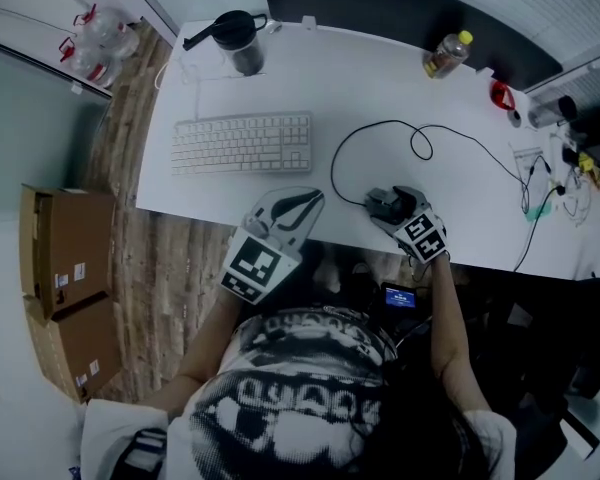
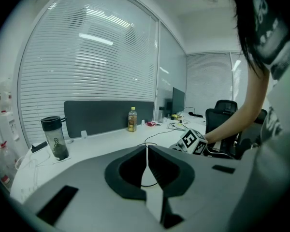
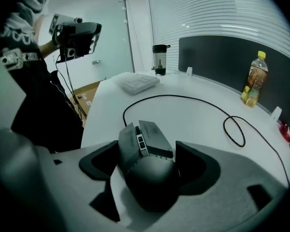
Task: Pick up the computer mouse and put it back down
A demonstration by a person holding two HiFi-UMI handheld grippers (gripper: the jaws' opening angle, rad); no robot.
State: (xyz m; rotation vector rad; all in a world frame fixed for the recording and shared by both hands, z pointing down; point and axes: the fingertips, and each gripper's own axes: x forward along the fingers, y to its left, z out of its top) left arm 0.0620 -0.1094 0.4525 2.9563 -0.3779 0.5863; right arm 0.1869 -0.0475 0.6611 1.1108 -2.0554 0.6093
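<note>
The dark angular computer mouse (image 3: 147,166) rests on the white desk (image 1: 460,188) near its front edge, its black cable (image 1: 380,128) looping away behind it. My right gripper (image 3: 147,149) straddles the mouse (image 1: 385,206) from above, pointing steeply down. Its jaws stand wide on either side, and a strip of white desk shows beside the mouse on the left, so they are open. My left gripper (image 1: 305,203) hovers over the desk's front edge to the left of the mouse. It is shut (image 2: 146,153) and holds nothing.
A white keyboard (image 1: 242,143) lies left of centre. A black shaker cup (image 1: 240,43) stands at the back left and a yellow-capped drink bottle (image 1: 447,54) at the back right. Cables and small clutter (image 1: 560,168) fill the right end. Cardboard boxes (image 1: 65,268) sit on the floor at left.
</note>
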